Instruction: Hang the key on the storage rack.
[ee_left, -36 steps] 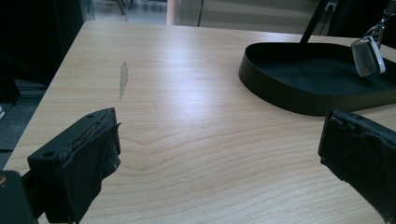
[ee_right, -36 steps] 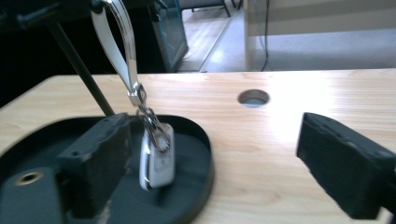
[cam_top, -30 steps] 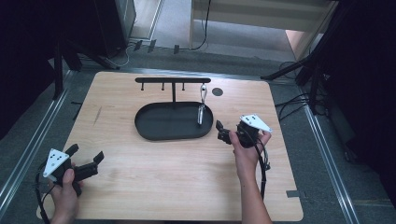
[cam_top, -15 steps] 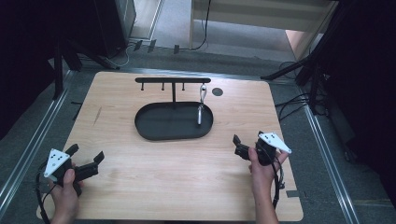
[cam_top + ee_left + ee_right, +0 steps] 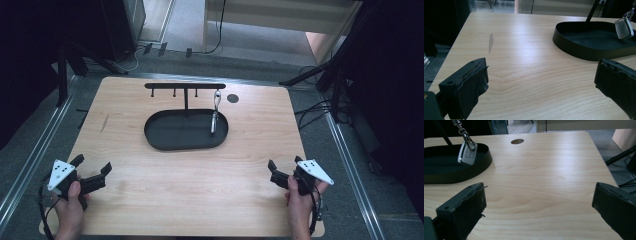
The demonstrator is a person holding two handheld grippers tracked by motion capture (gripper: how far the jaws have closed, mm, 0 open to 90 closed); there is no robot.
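A pale wooden worktop (image 5: 190, 195) with rounded corners fills the middle of the high view, its grain running left to right. A short grey smear (image 5: 104, 123) marks the wood left of centre, and a small dark round hole (image 5: 233, 98) sits near the far right edge. Toward the back stands a black oval tray (image 5: 170, 137) with a low wall, and from its rear rises a thin black T-shaped rack (image 5: 185, 86) with small pegs along the bar. A car key fob (image 5: 214, 121), white and silver, hangs by a short chain from the rightmost peg, its lower end down inside the right end of the tray.

The left gripper (image 5: 95, 176) is held over the near left corner of the worktop, well apart from the tray, its jaws spread wide with nothing between them. The right gripper (image 5: 286, 171) is held over the near right corner, also well clear of the tray and the fob, its jaws likewise apart and empty.

Around the worktop lies grey floor with metal rails (image 5: 30, 165) along both sides. Black stands and loose cables (image 5: 315, 107) crowd the right, dark equipment the left, and a light wooden unit (image 5: 280, 15) stands beyond the far edge.
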